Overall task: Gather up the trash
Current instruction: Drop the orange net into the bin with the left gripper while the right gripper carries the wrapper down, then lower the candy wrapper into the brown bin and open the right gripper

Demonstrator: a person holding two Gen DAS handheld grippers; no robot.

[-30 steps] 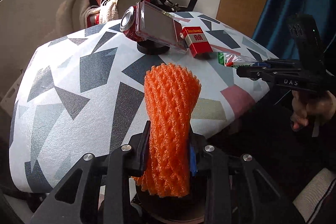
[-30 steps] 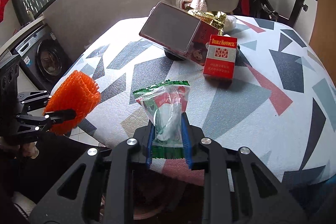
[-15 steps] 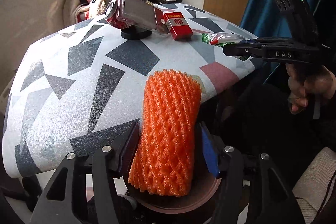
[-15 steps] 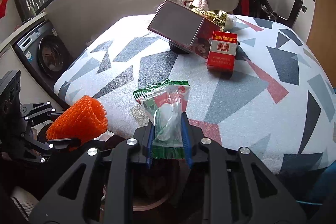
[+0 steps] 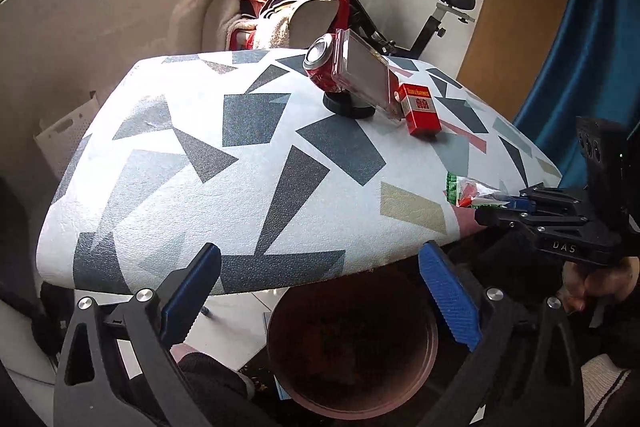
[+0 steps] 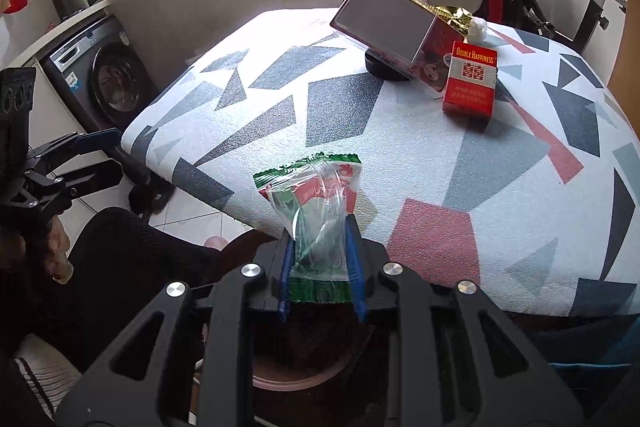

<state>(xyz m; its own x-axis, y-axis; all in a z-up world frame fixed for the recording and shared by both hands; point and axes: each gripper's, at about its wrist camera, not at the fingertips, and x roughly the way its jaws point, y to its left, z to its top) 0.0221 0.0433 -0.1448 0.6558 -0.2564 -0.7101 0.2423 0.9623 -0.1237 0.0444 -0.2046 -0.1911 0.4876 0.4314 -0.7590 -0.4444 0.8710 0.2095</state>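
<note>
Hanging over the brown bin (image 5: 352, 343) beside the table (image 5: 256, 163), the left gripper (image 5: 320, 291) was seen with its jaws spread wide and nothing between them; they had just been opening, and the orange foam net held a moment before was no longer in view, so it was judged to have dropped into the bin, though the dark interior did not show it. The right gripper (image 6: 320, 263) was closed tightly on a green and clear snack wrapper (image 6: 316, 211), which was held upright above the table's near edge, with the bin's rim (image 6: 280, 383) partly visible below the jaws. A red cigarette pack (image 6: 472, 87), a red can (image 5: 324, 67) and a phone on a stand (image 6: 388, 23) were left on the table, well apart from both grippers.

Several risks were judged from this position. The wrapper, being light and thin, could be released too early and carried onto the table edge or the tiled floor instead of into the bin. It could also cling to a pad after the jaws were opened. With both grippers crowded near the same opening, a collision could be caused if the left one was not withdrawn first. The phone could be mistaken for trash.
</note>
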